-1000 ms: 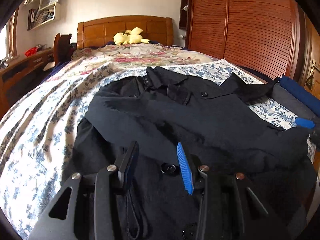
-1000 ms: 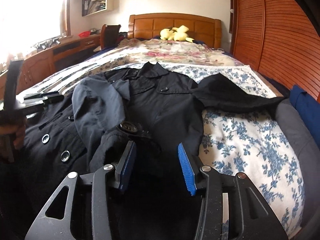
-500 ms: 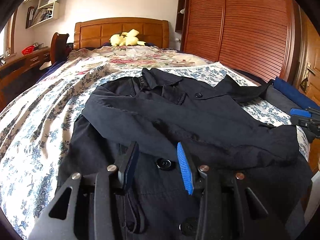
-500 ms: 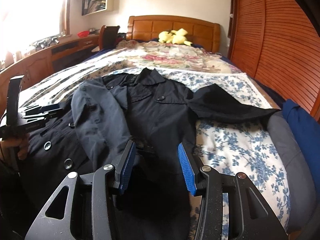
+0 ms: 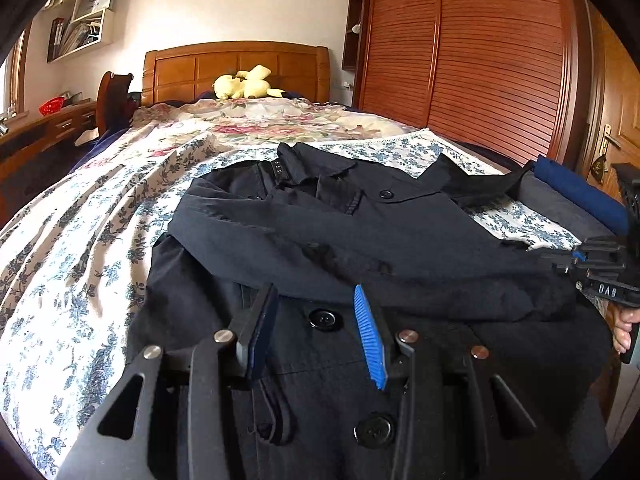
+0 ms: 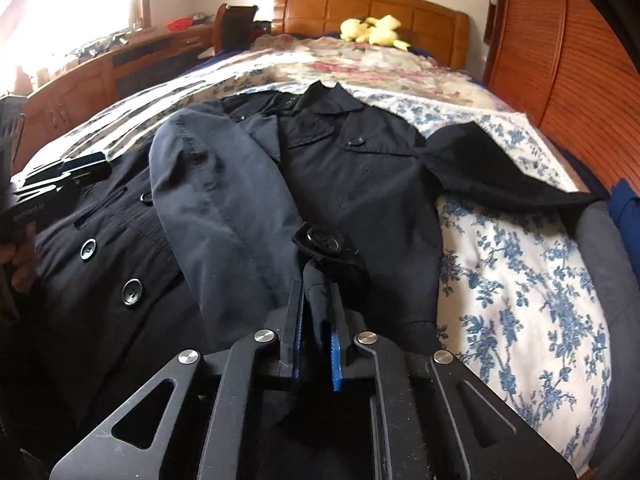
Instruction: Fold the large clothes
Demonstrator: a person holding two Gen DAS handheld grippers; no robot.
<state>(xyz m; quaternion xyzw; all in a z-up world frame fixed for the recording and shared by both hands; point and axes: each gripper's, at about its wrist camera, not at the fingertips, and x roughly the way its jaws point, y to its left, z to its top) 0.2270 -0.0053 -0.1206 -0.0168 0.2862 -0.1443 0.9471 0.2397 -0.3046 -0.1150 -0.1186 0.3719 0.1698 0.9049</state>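
Note:
A black button-front coat (image 5: 360, 232) lies spread on the bed, collar toward the headboard. One sleeve (image 6: 216, 200) is folded diagonally across its front. The other sleeve (image 6: 500, 172) stretches out to the right over the bedspread. My right gripper (image 6: 316, 286) is shut on the cuff (image 6: 326, 244) of the folded sleeve, with dark cloth pinched between its blue pads. It also shows in the left wrist view as the right gripper (image 5: 600, 268) at the coat's right edge. My left gripper (image 5: 314, 292) hovers open over the lower front of the coat, a button between its fingers, nothing pinched.
The floral bedspread (image 5: 80, 240) covers the bed. A yellow plush toy (image 5: 244, 86) sits by the wooden headboard. A slatted wardrobe (image 5: 480, 60) stands at the right, a desk (image 6: 100, 68) at the left. Blue and grey bedding (image 5: 580, 200) lies at the bed's right edge.
My right gripper dropped toward the coat and closed on the folded sleeve's cuff. The left gripper stayed open in about the same place.

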